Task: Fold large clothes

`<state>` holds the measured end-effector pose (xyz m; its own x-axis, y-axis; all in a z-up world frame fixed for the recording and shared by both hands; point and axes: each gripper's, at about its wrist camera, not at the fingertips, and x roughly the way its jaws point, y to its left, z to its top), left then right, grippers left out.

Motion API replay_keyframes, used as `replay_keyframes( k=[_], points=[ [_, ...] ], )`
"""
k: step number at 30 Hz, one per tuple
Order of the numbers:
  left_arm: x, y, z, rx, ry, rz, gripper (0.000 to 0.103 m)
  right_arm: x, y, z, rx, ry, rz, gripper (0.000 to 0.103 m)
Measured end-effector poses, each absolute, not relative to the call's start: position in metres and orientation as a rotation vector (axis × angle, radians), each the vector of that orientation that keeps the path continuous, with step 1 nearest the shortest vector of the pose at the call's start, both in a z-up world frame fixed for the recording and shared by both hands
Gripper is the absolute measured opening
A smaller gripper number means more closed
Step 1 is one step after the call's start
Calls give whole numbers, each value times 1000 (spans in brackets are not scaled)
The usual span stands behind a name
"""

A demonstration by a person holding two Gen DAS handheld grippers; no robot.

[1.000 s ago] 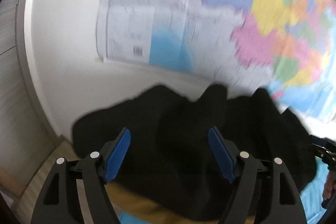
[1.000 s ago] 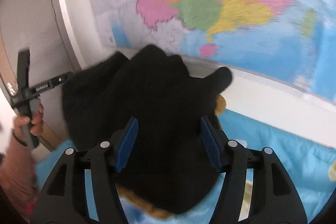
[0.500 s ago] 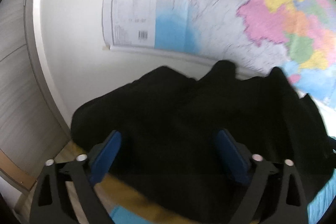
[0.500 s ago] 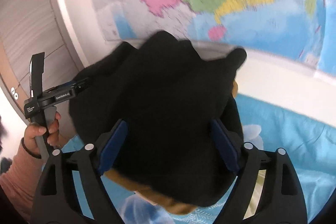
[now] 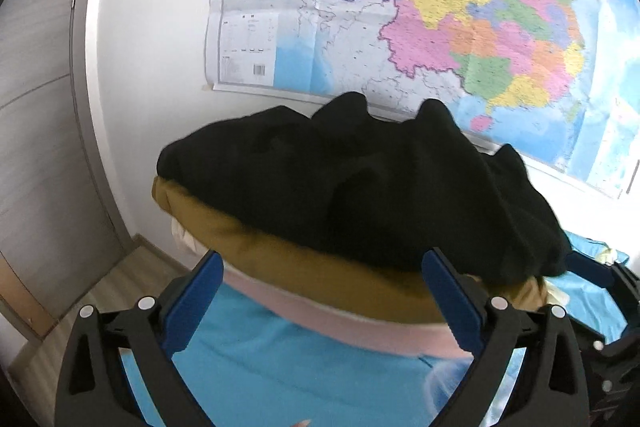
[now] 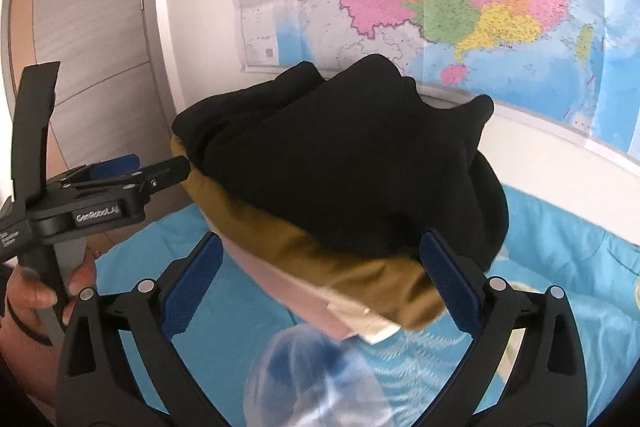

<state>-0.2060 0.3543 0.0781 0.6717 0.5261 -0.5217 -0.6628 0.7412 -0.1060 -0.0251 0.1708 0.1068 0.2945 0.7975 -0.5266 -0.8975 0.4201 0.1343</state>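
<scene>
A folded black garment (image 5: 360, 187) lies on top of a stack: a mustard one (image 5: 304, 267) and a pink one (image 5: 352, 323) under it, on a blue bedsheet (image 5: 280, 379). My left gripper (image 5: 320, 291) is open and empty, its blue pads just short of the stack's near edge. In the right wrist view the same black garment (image 6: 352, 163) tops the mustard (image 6: 360, 279) and pink layers. My right gripper (image 6: 320, 275) is open and empty in front of the stack. The left gripper (image 6: 120, 179) shows at that view's left, beside the stack.
A coloured wall map (image 5: 440, 7) hangs on the white wall behind the stack. A grey wardrobe door (image 6: 92, 47) and wood floor (image 5: 120, 287) are at the left. A clear plastic bag (image 6: 316, 379) lies on the sheet near the right gripper.
Both grippers have drawn back from the black garment, which now rests on the stack; the mustard and pink layers have come into view below it.
</scene>
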Motion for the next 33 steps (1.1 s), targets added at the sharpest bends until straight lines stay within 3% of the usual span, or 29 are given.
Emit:
replay_keyframes(
  k=[33],
  points=[
    [-246, 257, 59, -257, 526, 717, 97, -69, 100, 89, -163, 570, 1098, 97]
  ],
)
